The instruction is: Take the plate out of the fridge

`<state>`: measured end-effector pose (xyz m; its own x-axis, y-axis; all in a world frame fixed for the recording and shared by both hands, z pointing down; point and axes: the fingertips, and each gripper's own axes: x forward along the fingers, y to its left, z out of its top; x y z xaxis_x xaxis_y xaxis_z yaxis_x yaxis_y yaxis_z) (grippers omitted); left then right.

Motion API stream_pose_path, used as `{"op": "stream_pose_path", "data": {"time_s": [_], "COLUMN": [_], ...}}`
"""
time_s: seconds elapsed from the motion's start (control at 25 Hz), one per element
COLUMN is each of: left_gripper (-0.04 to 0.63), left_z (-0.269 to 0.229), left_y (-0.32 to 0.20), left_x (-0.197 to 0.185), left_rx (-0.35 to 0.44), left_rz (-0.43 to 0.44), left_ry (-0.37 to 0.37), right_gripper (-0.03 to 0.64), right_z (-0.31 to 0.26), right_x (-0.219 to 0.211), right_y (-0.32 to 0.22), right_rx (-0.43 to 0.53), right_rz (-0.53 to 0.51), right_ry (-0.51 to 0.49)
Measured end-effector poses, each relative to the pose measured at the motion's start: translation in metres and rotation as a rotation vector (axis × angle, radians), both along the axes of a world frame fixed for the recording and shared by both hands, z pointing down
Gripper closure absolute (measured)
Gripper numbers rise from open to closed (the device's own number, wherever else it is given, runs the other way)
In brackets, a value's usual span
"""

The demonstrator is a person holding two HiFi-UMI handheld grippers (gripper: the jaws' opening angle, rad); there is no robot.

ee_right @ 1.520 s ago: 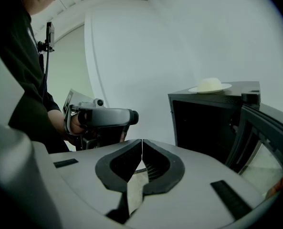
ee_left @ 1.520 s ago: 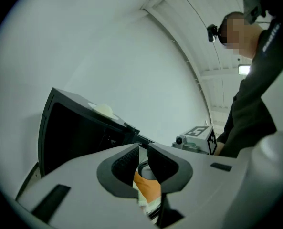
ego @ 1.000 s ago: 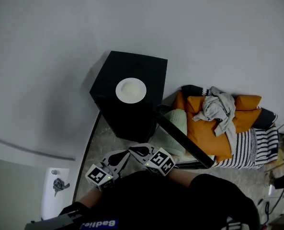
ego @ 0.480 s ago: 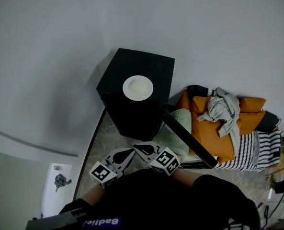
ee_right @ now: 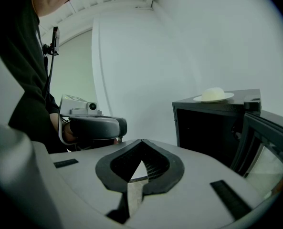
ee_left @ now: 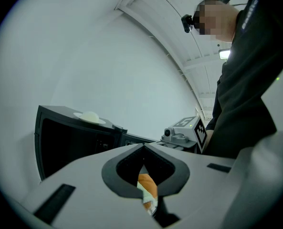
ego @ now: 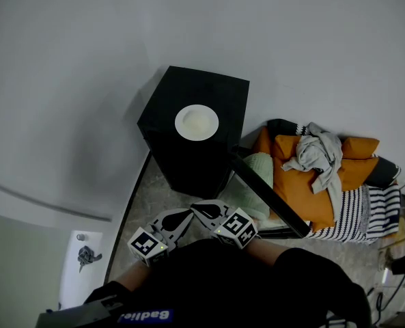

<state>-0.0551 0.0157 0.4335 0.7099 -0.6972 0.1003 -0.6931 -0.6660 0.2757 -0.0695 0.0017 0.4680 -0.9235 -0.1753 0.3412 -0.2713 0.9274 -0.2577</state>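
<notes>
A white plate [ego: 197,122] holding something pale rests on top of the small black fridge [ego: 216,91], whose door [ego: 267,197] hangs open toward the right. The same plate [ee_left: 89,118] shows in the left gripper view, and the plate [ee_right: 214,95] sits high right in the right gripper view. My left gripper [ego: 182,218] and right gripper [ego: 199,209] hover side by side close to my body, short of the fridge. Both are shut with nothing between their jaws. The dark fridge interior [ee_right: 205,128] shows nothing I can make out.
Right of the fridge lie orange cushions [ego: 304,183], a grey cloth [ego: 315,152], a pale green pillow [ego: 253,180] and striped fabric [ego: 362,214]. A white wall stands behind. A white fixture [ego: 79,265] sits at the lower left.
The head view shifted a little, so the fridge and plate now sit slightly further right and lower. Both grippers kept their place and stayed shut.
</notes>
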Motion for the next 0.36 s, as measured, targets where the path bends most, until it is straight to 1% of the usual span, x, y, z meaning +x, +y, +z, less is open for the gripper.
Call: {"op": "stream_pose_path", "data": {"time_s": [0.36], "left_gripper": [0.588], "left_z": [0.0007], "left_y": [0.0016], "left_x": [0.0003], "left_rx": [-0.01], "left_rz": [-0.007], "left_ry": [-0.005], "right_gripper": [0.606], "right_z": [-0.001], "right_x": [0.0017], "right_y": [0.001], "right_rx": [-0.001], "right_rz": [0.005], "right_ry": [-0.001]}}
